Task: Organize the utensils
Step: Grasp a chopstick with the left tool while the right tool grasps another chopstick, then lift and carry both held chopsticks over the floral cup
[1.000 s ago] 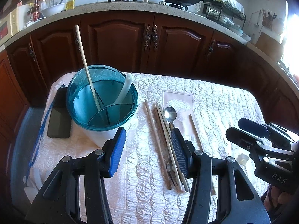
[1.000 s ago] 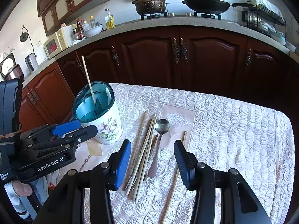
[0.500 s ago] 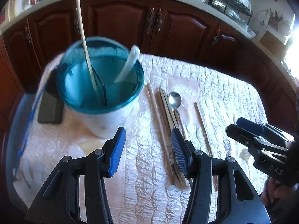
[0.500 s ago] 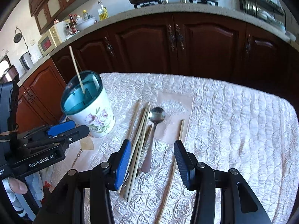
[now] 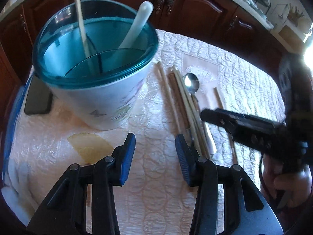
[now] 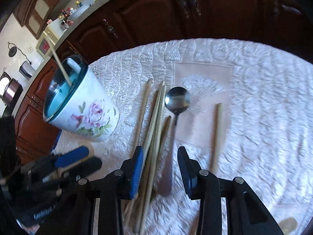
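Note:
A white floral utensil holder (image 5: 101, 105) with a blue divided insert stands at the left; it also shows in the right wrist view (image 6: 84, 109). It holds one chopstick (image 5: 81, 21) and a white spoon (image 5: 137, 25). Several chopsticks (image 6: 154, 129) and a metal spoon (image 6: 177, 101) lie on the quilted cloth; one chopstick (image 6: 215, 133) lies apart to the right. My right gripper (image 6: 160, 166) is open, low over the spoon's handle and the chopstick bundle. My left gripper (image 5: 154, 156) is open and empty, near the holder's base.
A dark phone (image 5: 37, 99) lies left of the holder. A yellowish stain (image 5: 88, 146) marks the cloth (image 6: 264, 117) before the left gripper. Dark wooden cabinets (image 6: 156, 13) stand behind the table. The right gripper also shows in the left wrist view (image 5: 244, 125).
Both grippers have moved forward and down toward the table. The right gripper now straddles the spoon handle and chopsticks. The left has closed in on the holder.

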The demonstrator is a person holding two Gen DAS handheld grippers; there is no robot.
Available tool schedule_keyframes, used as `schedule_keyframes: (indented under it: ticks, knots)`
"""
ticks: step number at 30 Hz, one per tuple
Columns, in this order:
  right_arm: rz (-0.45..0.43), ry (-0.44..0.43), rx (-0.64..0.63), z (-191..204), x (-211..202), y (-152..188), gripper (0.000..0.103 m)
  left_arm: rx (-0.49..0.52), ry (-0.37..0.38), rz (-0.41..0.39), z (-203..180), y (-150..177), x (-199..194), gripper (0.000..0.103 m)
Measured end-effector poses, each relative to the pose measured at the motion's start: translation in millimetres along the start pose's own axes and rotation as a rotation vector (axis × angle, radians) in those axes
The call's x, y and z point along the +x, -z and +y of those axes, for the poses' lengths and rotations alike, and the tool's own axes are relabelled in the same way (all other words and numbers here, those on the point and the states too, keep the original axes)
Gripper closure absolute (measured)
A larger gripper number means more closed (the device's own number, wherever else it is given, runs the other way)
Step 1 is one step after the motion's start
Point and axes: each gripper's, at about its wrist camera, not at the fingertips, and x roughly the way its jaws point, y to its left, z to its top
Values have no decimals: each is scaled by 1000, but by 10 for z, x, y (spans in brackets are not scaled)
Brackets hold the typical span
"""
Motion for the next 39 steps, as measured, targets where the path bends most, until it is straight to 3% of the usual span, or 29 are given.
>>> schedule_keyframes:
  ticks: [6, 7, 11, 15, 21, 24, 25, 26, 27, 30, 39]
  knots:
    - [61, -26, 11, 41, 341, -178, 69, -15, -3, 13, 35, -28, 37, 61]
    - [66, -13, 6, 39, 371, -181, 80, -14, -1, 16, 26, -33, 53, 61]
    - [39, -49, 48, -57, 242, -121, 93, -13, 11, 26, -41, -60, 135, 61]
    - [-16, -52, 94, -268, -121, 11, 94, -17, 37, 33, -122, -123, 248, 61]
    - [-7, 73, 139, -743, -522, 301, 94, -39, 54, 65, -236, -234, 510, 62]
    - [26, 102, 169, -938, -568, 413, 94, -50, 64, 52, -254, -280, 594, 70]
    - [44, 116, 182, -998, -571, 450, 94, -50, 54, 54, -251, -289, 601, 83]
    - [59, 130, 188, -1037, -570, 475, 94, -52, 51, 66, -250, -293, 619, 89]
    - [68, 136, 192, -1074, -579, 492, 93, -56, 57, 67, -241, -294, 621, 91]
    - [38, 132, 195, -1110, -683, 544, 75, -37, 65, 75, -215, -243, 602, 95]
    - [-28, 164, 164, -1060, -825, 377, 74, 10, 101, 116, -95, 145, 369, 97]
